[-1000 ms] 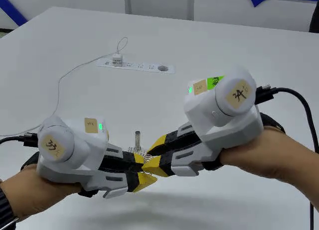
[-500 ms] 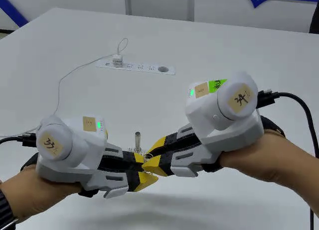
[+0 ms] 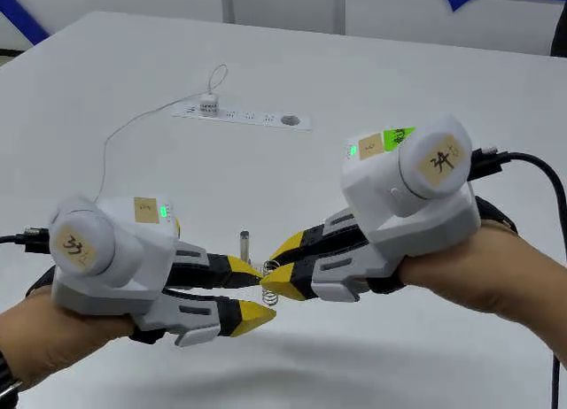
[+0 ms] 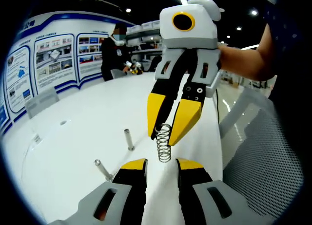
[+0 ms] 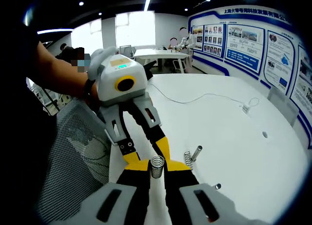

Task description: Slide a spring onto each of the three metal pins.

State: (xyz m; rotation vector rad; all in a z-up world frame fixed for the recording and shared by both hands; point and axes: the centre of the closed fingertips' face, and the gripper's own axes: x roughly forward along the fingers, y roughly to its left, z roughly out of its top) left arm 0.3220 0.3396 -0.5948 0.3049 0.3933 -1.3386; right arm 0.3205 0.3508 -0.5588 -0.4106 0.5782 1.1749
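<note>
My right gripper (image 3: pixel 268 281) is shut on a small steel spring (image 4: pixel 164 142), which hangs down from its yellow tips. In the right gripper view the spring (image 5: pixel 156 166) stands between my own jaws (image 5: pixel 156 165). My left gripper (image 3: pixel 264 292) faces it tip to tip, open, one jaw on either side of the spring without touching it (image 4: pixel 161 165). Just behind the tips a metal pin (image 3: pixel 244 247) stands upright on the white table. The left gripper view shows two pins (image 4: pixel 128 139) (image 4: pixel 102 169). A second spring (image 5: pixel 187 157) lies at the foot of a pin (image 5: pixel 196 153).
A white power strip (image 3: pixel 244 118) with a plugged adapter (image 3: pixel 208 105) and thin cable (image 3: pixel 133 126) lies at the back of the table (image 3: pixel 399 81). A mesh chair (image 4: pixel 263 157) stands off the table's near side. People stand far behind.
My left gripper has opened and drawn back to the left, letting go of the spring. The right gripper keeps the spring and has lifted slightly.
</note>
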